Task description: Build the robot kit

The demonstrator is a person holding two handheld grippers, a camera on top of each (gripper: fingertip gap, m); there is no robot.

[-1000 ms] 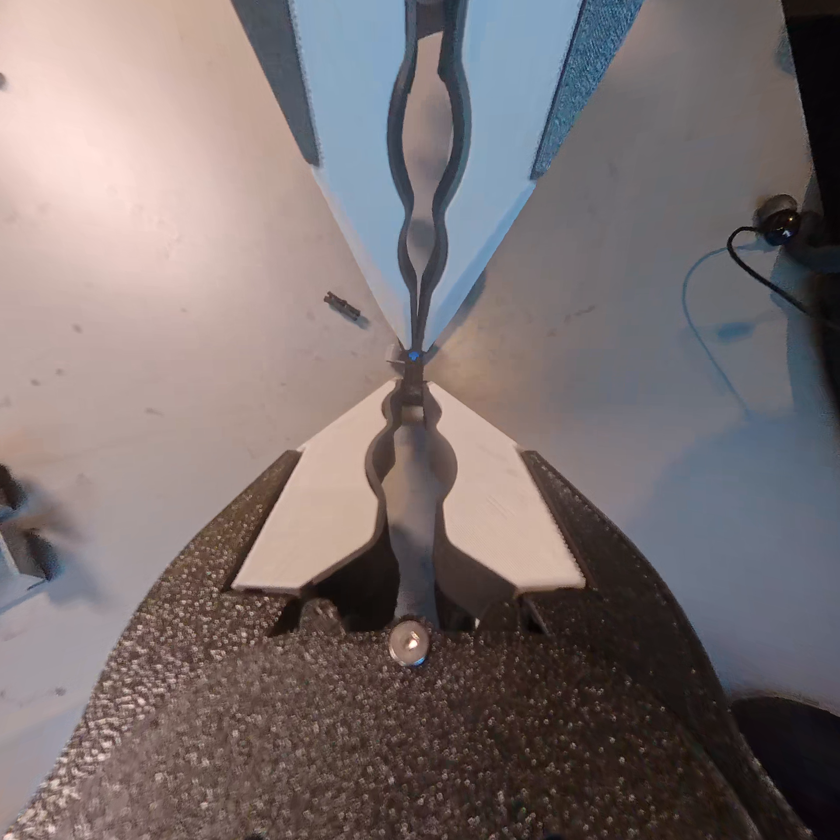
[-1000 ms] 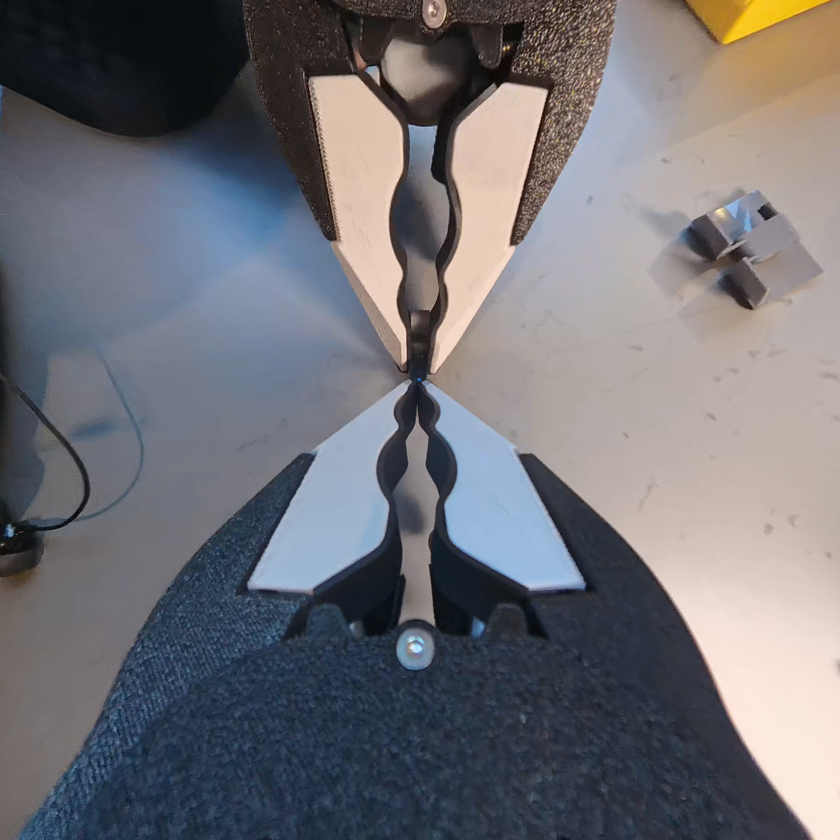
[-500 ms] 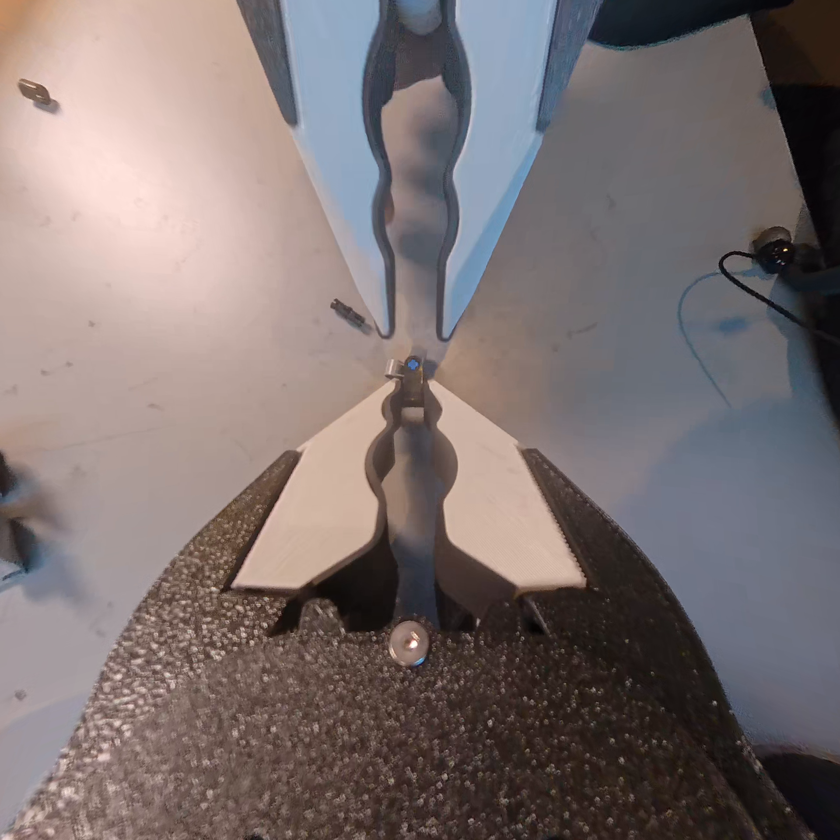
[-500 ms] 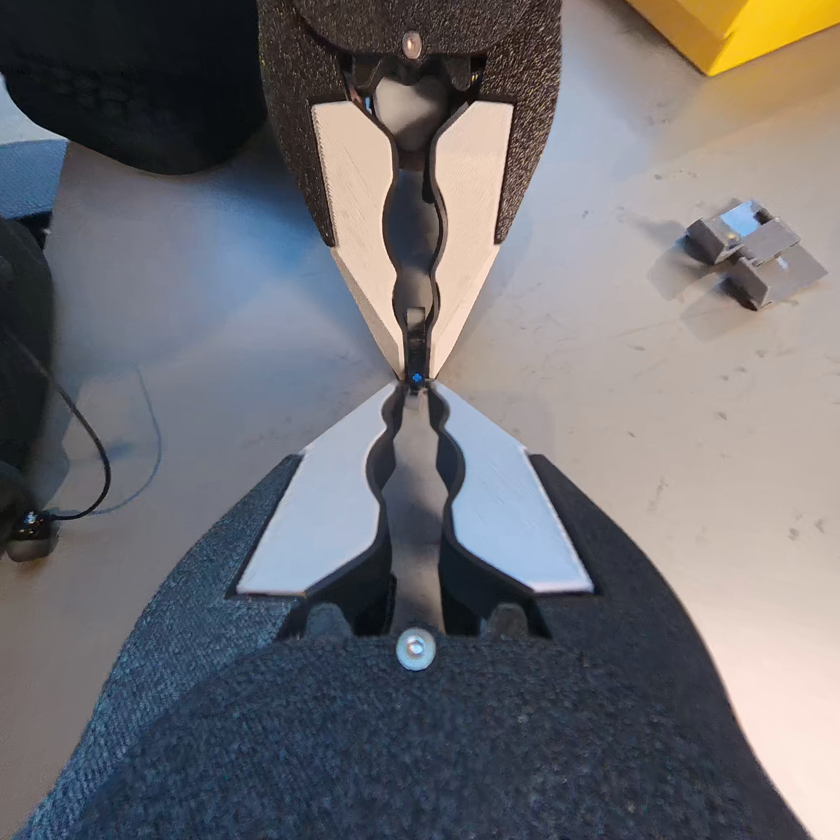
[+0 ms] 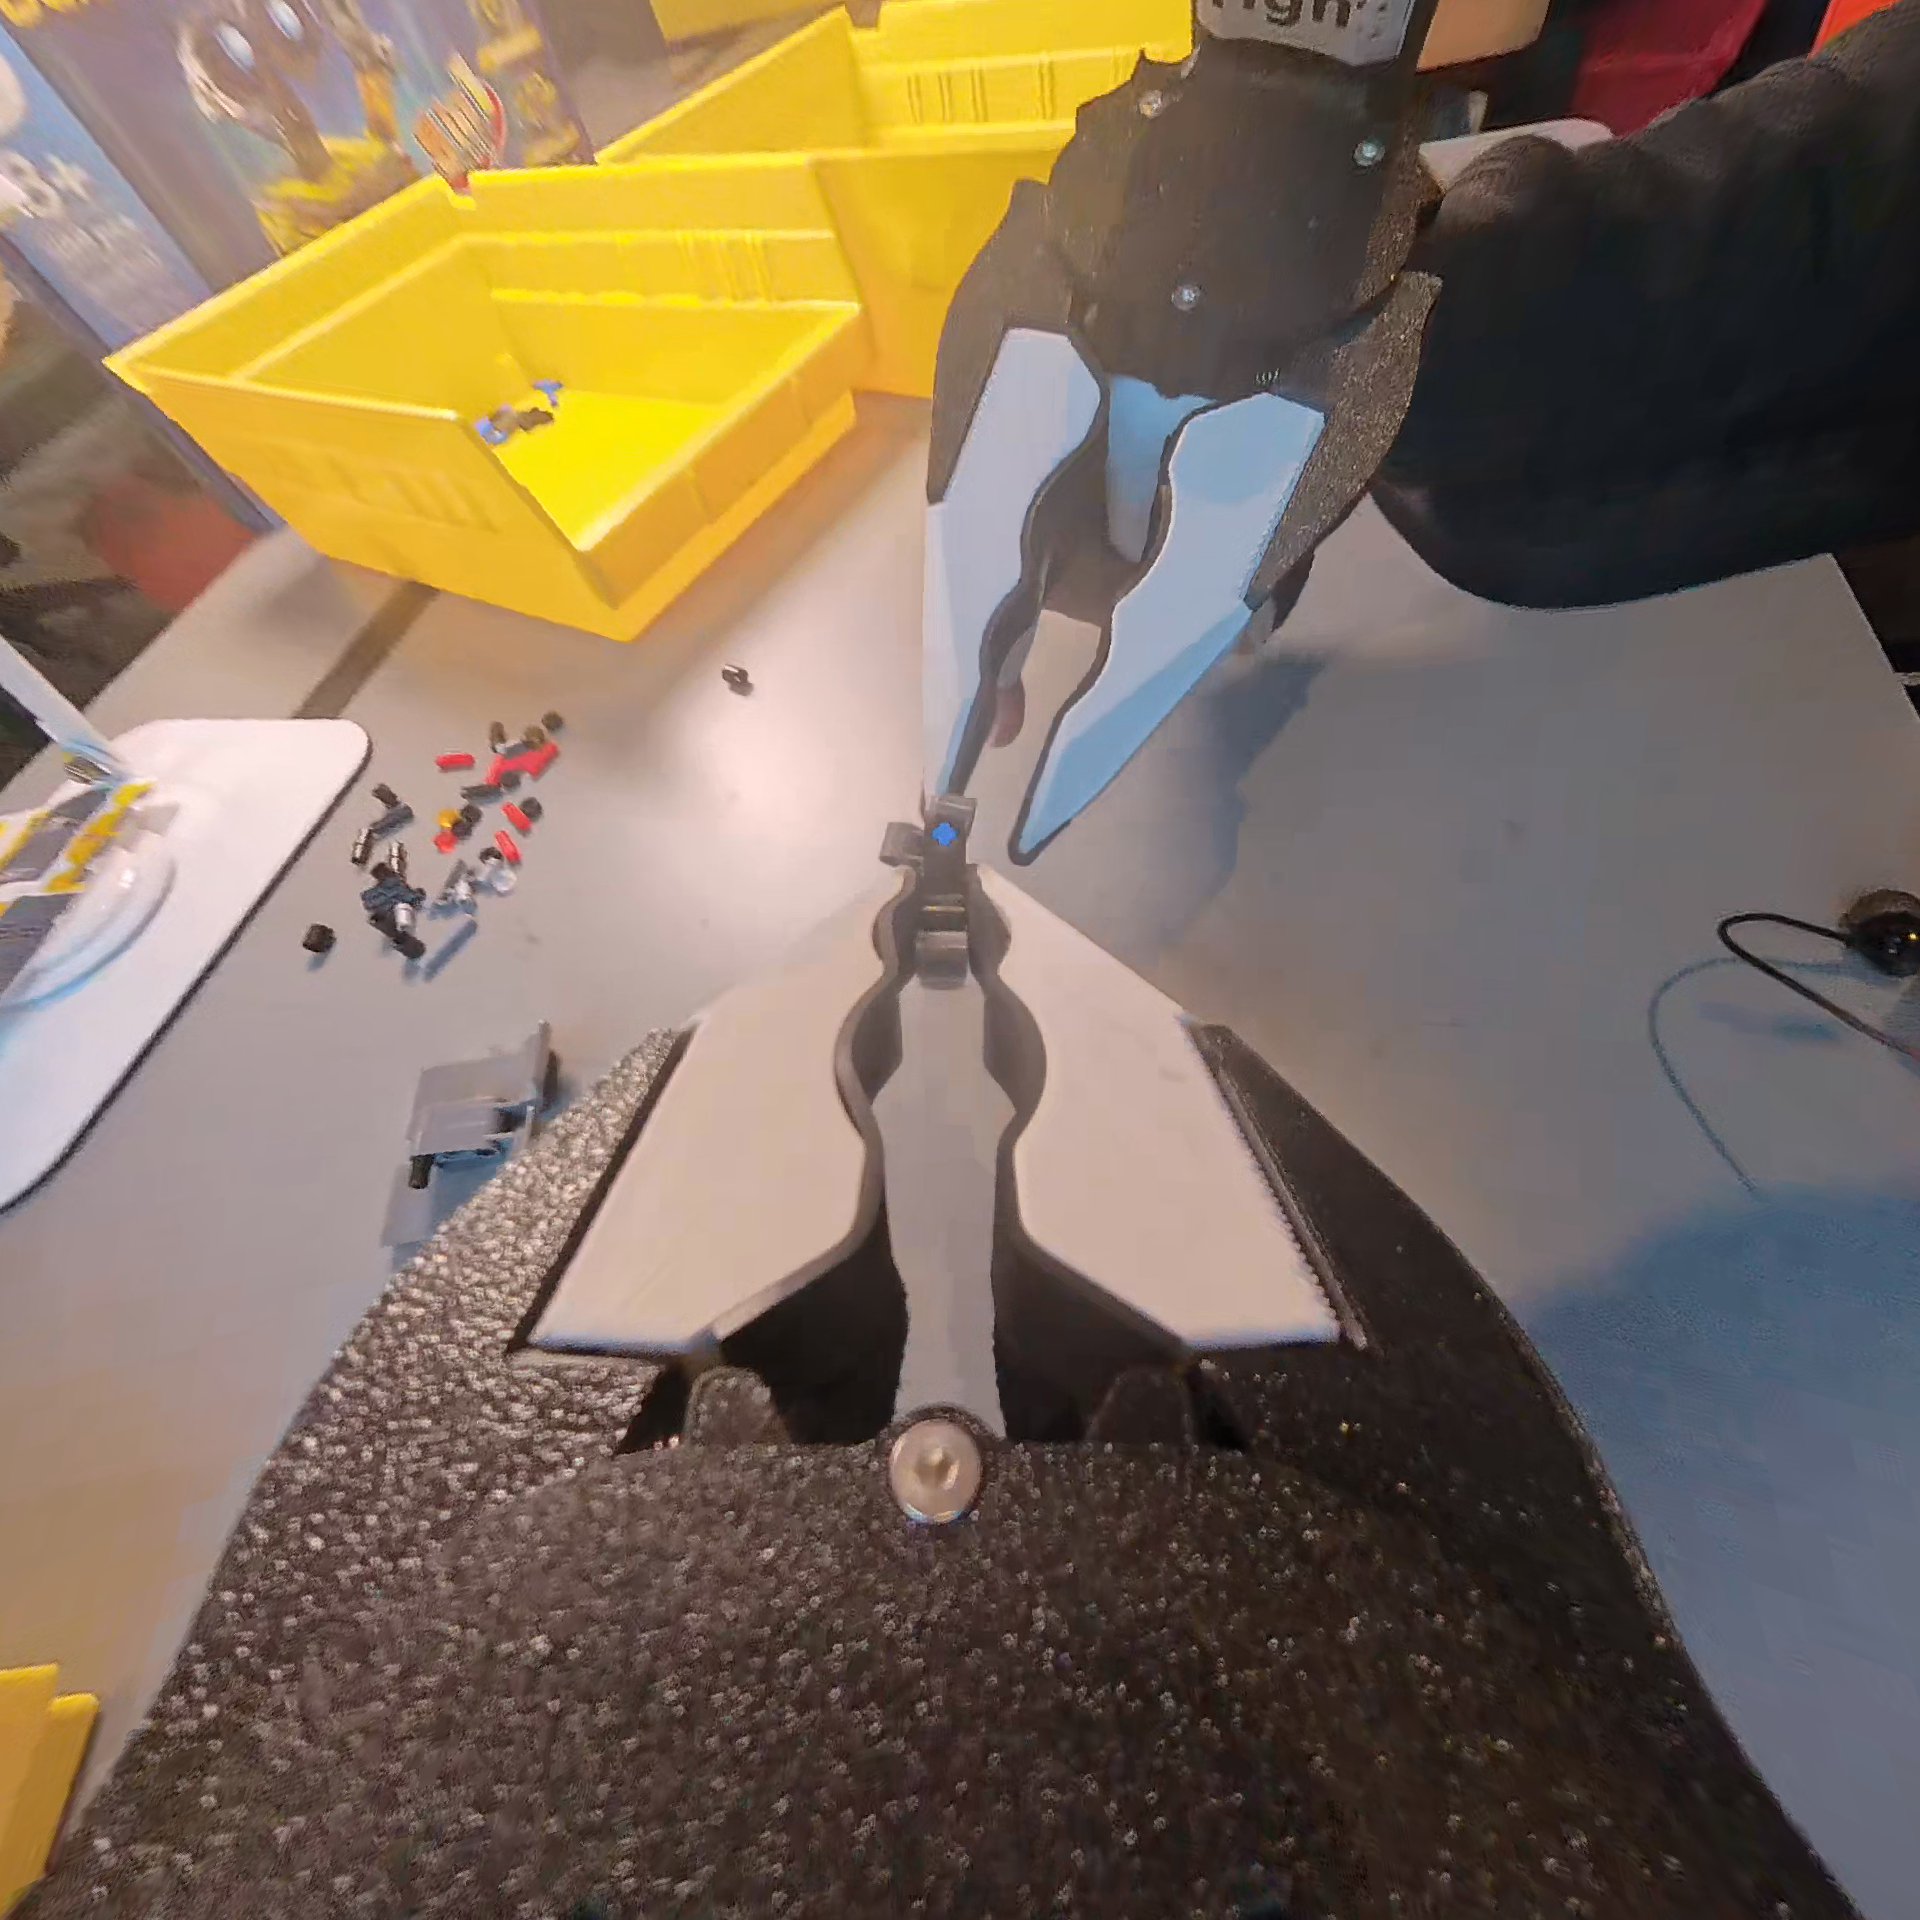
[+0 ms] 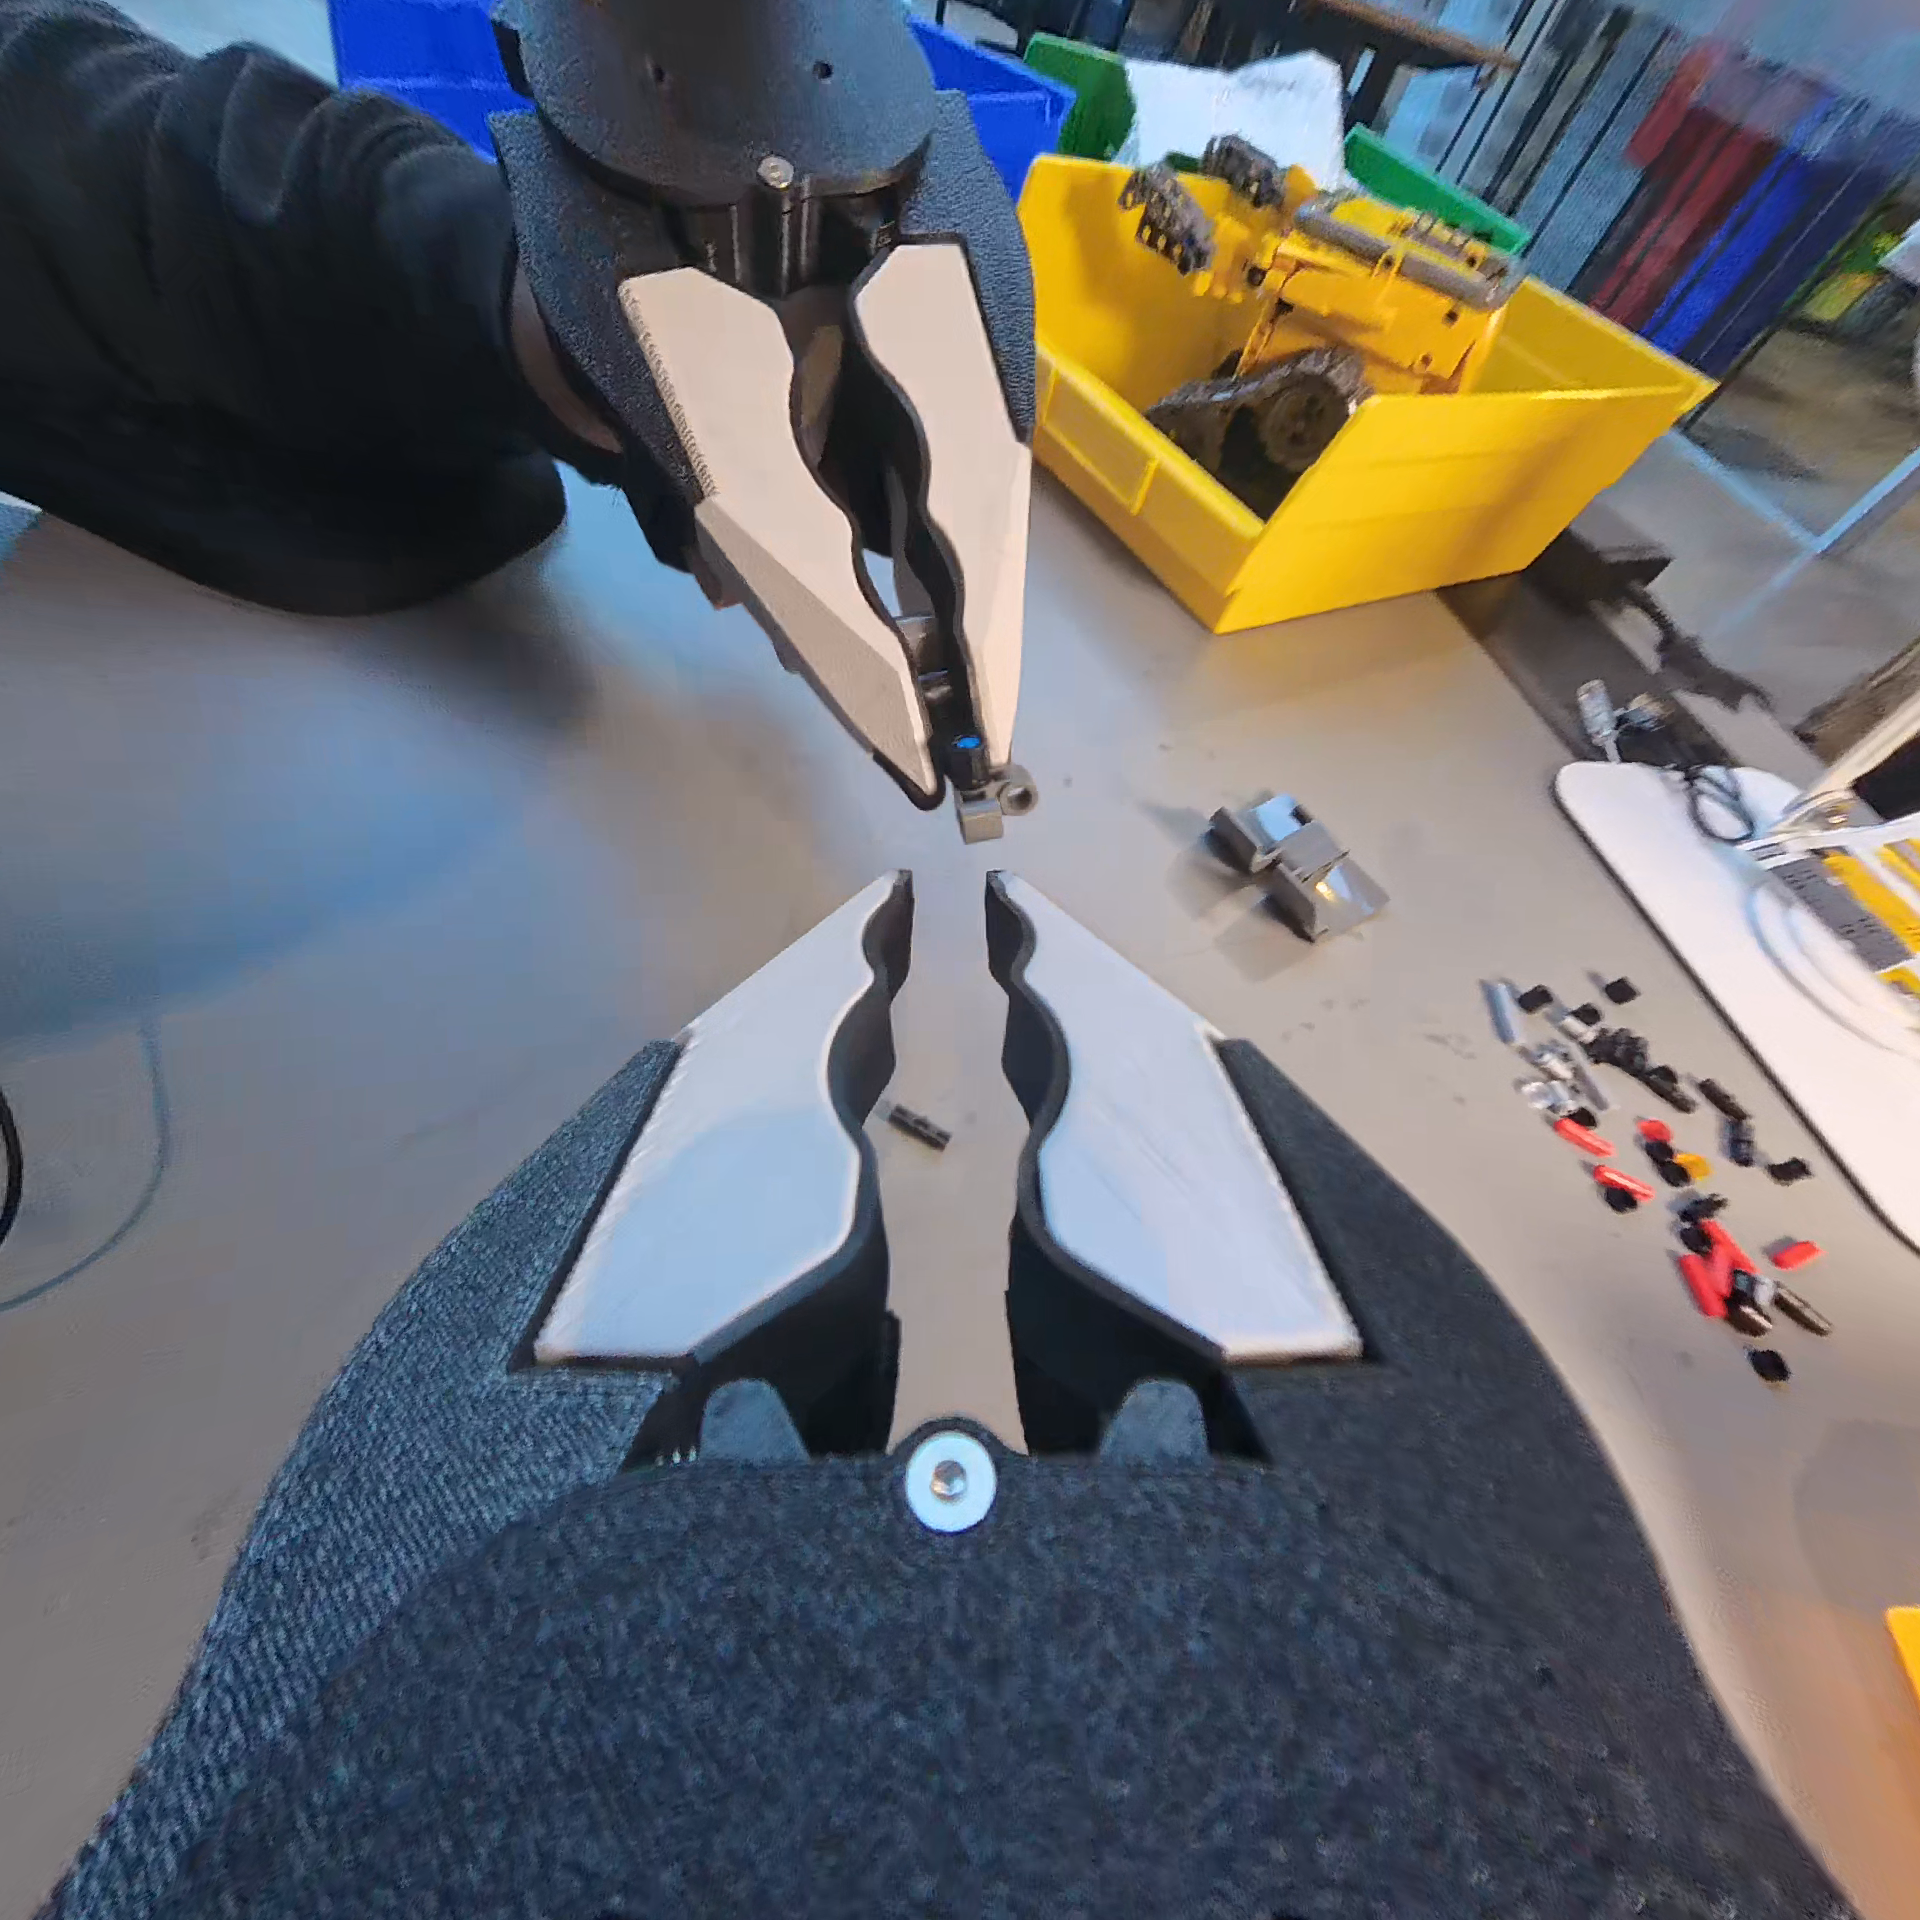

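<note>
My left gripper point(image 5: 940, 894) is shut on a small black and grey brick assembly point(image 5: 940, 836) with a blue pin at its tip, held above the grey table point(image 5: 1351, 831). My right gripper point(image 5: 987, 826) faces it from the far side, open, one fingertip close beside the assembly. In the right wrist view my right gripper point(image 6: 948, 878) is open and empty, a short way from the assembly point(image 6: 992, 810) that sticks out of the left gripper point(image 6: 966, 774). A small black pin point(image 6: 920, 1125) lies on the table below the right fingers.
Yellow bins point(image 5: 520, 416) stand at the back left, one bin point(image 6: 1351, 520) holding a yellow tracked model. Several small loose parts point(image 5: 457, 831) and a grey brick piece point(image 5: 473, 1101) lie left, beside a white mat point(image 5: 208, 831). A black cable point(image 5: 1818, 956) lies right. Left and right tips are no more than a few centimetres apart.
My right gripper has opened and drawn back from the assembly. Both grippers have tilted up, so the bins and loose parts show. My left gripper keeps its hold.
</note>
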